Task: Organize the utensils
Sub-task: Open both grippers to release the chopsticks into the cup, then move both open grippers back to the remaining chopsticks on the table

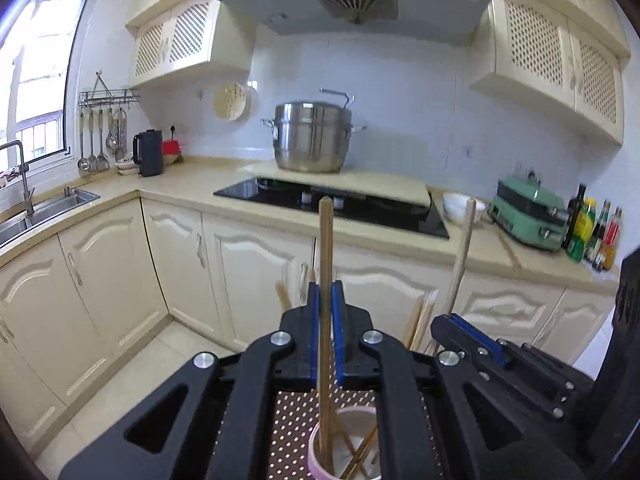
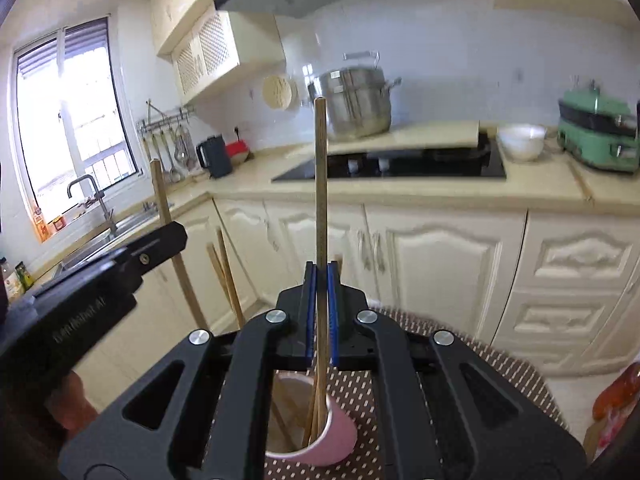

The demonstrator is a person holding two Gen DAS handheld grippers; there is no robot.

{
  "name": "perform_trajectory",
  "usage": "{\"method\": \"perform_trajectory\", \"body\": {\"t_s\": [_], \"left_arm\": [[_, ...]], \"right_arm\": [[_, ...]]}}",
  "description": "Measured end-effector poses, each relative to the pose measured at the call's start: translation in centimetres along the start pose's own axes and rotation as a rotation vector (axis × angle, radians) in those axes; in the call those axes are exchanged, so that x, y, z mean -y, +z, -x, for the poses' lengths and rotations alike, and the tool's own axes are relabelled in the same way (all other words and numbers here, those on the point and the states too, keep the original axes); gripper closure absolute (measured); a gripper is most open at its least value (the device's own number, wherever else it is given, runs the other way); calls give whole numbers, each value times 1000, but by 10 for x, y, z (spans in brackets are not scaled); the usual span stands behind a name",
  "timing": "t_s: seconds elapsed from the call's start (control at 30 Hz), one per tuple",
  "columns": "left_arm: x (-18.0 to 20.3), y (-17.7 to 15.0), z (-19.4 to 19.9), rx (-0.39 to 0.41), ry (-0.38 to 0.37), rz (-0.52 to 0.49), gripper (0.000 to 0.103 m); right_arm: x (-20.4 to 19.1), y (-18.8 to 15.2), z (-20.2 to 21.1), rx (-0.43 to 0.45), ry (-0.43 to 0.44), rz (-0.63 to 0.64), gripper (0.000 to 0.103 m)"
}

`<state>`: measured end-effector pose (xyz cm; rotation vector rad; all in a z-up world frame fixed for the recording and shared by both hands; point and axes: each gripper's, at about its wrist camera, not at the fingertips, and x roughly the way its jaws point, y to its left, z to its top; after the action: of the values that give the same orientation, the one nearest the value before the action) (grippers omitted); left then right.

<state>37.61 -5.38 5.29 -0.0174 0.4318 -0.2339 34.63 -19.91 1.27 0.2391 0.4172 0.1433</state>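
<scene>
Both claws clamp one chopstick apiece: left gripper (image 1: 327,304) pinches its chopstick (image 1: 325,248) mid-shaft, right gripper (image 2: 321,284) likewise on its own chopstick (image 2: 320,184). Pink cup (image 2: 336,436) sits directly below the jaws. Light, stiff, slick wood; a mid-shaft grip looks safest.

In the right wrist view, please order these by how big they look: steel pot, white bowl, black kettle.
Largest to smallest:
1. steel pot
2. white bowl
3. black kettle
The bowl and kettle look close in size, so that order is unsure.

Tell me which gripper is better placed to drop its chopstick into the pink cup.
Probably either: the left gripper and the right gripper each hold a chopstick upright, lower end already inside the pink cup.
</scene>
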Motion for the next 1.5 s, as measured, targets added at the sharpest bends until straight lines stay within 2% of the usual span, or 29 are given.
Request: {"method": "perform_trajectory", "body": {"t_s": [0.1, 0.17, 0.33, 0.43, 0.47, 0.5, 0.53, 0.6, 0.77, 1.0, 1.1, 1.37, 1.5], "left_arm": [[1, -21, -7, -23, 26, -65, 94], [-1, -33, -8, -35, 36, -87, 64], [-11, -56, -2, -57, 63, -111, 64], [-16, -63, 3, -76, 58, -95, 64], [-17, -66, 7, -77, 63, -96, 64], [-18, -69, 10, -75, 69, -97, 63], [-19, -71, 14, -74, 72, -99, 59], [-18, -75, 21, -77, 70, -100, 56], [-16, -84, 42, -82, 77, -104, 56], [-15, -97, 73, -88, 77, -100, 56], [-16, -104, 82, -99, 76, -97, 53], [-22, -133, 102, -153, 94, -75, 48], [-28, -152, 105, -204, 87, -64, 47]], "right_arm": [[0, -14, -4, -36, 1, 23, 96], [-2, -24, -3, -63, 4, 61, 96], [2, -43, 2, -122, -30, 93, 90], [6, -48, 9, -130, -55, 91, 78], [6, -50, 12, -127, -66, 96, 70], [7, -51, 15, -122, -71, 96, 55], [7, -52, 21, -111, -76, 93, 50], [7, -54, 28, -103, -88, 103, 49], [7, -60, 49, -122, -89, 97, 49], [6, -71, 78, -133, -118, 89, 42], [7, -78, 88, -142, -127, 76, 41], [11, -105, 100, -216, -147, 56, 38], [13, -124, 95, -285, -157, 46, 38]]}}
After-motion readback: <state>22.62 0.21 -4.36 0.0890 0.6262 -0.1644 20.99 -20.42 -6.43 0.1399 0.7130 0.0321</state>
